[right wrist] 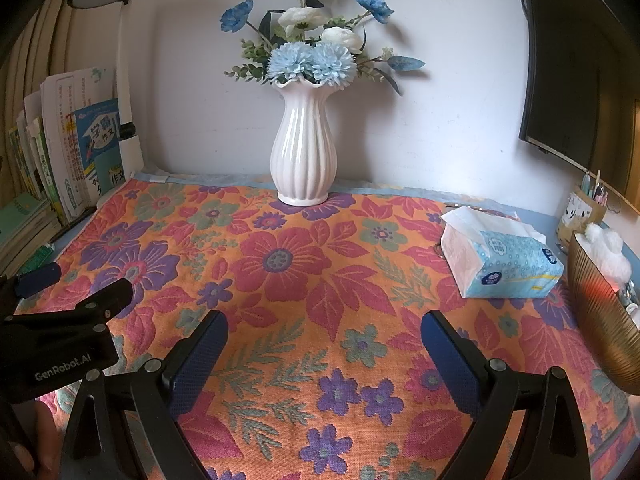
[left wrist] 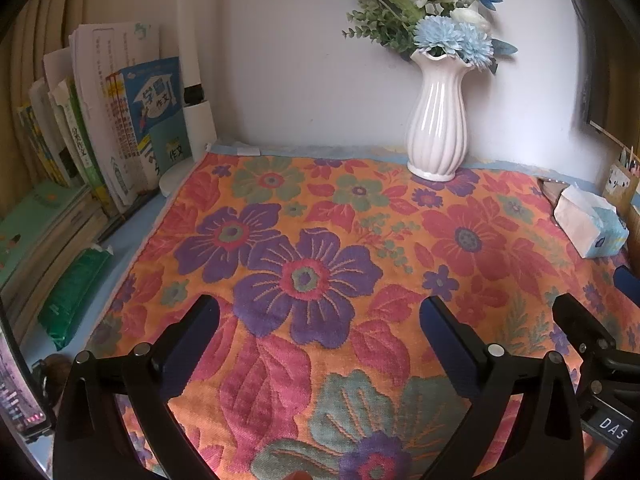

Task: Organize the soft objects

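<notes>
Soft tissue pack point(right wrist: 502, 258) at two o'clock on floral towel point(right wrist: 320, 300), both left gripper point(left wrist: 320, 320) and right gripper point(right wrist: 324, 336) spread wide, empty; risk: snagging towel, toppling white vase point(right wrist: 302, 152) at twelve.

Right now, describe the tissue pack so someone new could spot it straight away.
Start at the white vase at the back of the floral cloth. Look right along the cloth: the tissue pack lies beside a gold bowl. It alone is pale blue, with white tissue sticking out.
</notes>
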The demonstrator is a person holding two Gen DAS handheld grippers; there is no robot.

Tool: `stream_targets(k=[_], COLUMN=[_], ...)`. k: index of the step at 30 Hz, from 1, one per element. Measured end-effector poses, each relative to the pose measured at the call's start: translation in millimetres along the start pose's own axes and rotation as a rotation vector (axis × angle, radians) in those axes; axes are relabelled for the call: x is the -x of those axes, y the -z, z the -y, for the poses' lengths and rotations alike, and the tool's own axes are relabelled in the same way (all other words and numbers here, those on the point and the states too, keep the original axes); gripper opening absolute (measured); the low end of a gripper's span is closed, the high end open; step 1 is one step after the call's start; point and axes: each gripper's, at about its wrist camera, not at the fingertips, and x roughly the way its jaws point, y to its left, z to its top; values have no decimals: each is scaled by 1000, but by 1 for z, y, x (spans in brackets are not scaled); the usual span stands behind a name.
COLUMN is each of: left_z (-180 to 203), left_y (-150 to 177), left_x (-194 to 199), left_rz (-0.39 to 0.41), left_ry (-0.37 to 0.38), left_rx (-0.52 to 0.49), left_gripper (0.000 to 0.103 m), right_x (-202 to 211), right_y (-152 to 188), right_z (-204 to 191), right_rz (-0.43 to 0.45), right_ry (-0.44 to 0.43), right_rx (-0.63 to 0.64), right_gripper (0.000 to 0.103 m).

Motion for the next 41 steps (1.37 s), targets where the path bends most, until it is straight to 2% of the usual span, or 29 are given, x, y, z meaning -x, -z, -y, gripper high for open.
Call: stream_targets(k=[8,33,41], left_z=[4,3,3], left_y=[0,1,-2], left_x=[-1,-1,5], left_rz=[-10,-9,33], left_ry=[-34,-52,-65], left_rx=[-20,-15,-24], left_gripper=[101,101,101], right_x=[-1,-1,-1], right_y=[1,2,2], right_z=[-1,0,2], right_rz=[-2,-1,-3], right_ry=[-6,-9,-10], right_rx=[6,2,1], right_gripper=[97,97,97])
